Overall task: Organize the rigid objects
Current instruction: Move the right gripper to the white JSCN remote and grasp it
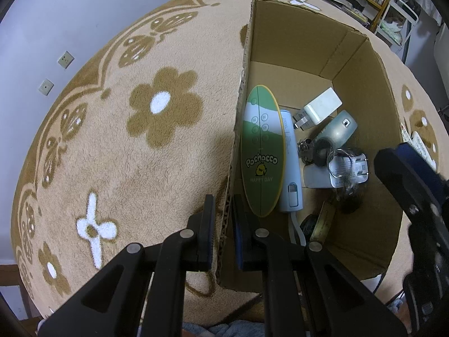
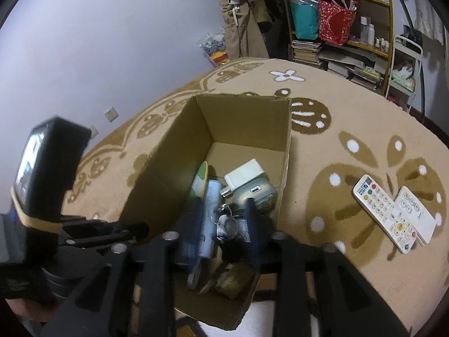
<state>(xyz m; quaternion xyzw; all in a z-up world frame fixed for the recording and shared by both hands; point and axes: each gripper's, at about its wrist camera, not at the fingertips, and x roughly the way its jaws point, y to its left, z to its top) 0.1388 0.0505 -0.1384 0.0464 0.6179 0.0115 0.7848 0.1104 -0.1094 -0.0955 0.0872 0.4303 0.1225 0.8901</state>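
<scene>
Remotes (image 2: pixel 390 213) on the bed look light, stiff, slick; grip one across its narrow sides. Left tongs (image 1: pixel 224 219) pinch the box wall (image 1: pixel 238 106); right tongs (image 2: pixel 224 216) part-open, empty.

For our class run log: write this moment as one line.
left gripper: shut on cardboard box wall | right gripper: open above box | remotes: on rug

We see right gripper (image 2: pixel 224 221) parted, empty, over cardboard box (image 2: pixel 247 118) of gadgets; two remotes (image 2: pixel 393 213) on blanket (image 2: pixel 350 106).
</scene>
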